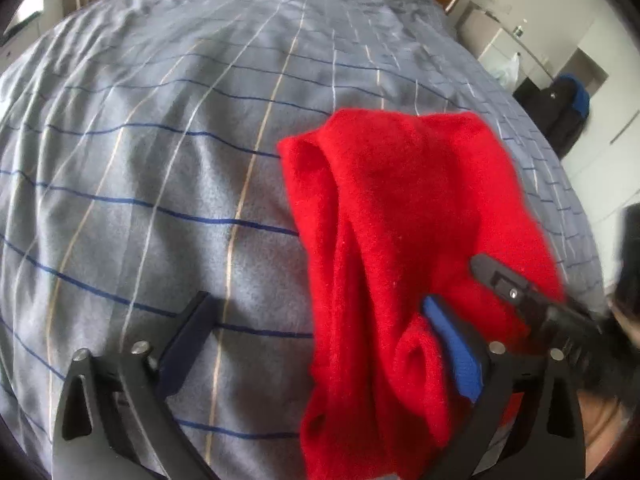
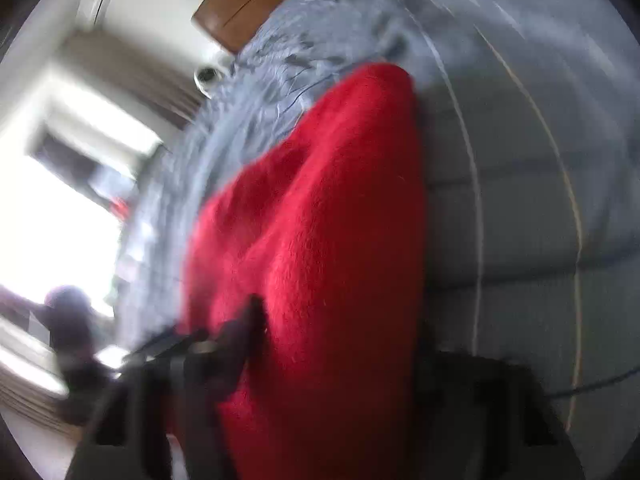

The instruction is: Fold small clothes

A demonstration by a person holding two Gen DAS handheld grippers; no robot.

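Left wrist view: rumpled, fuzzy red garment [image 1: 384,248].

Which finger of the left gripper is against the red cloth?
The right-hand finger, blue pad showing; the other finger is over bare bedcover.

- Red garment [image 1: 384,216]: fuzzy knit, bright red, no pattern visible.
- State: bunched, folded over itself in long vertical creases, not flat.
- Pose: looks lifted, draped lengthwise; lower end rolls into a loop.
- Place: over the grey checked bed.
- Right wrist view [image 2: 320,240]: blurred, red mass fills centre.
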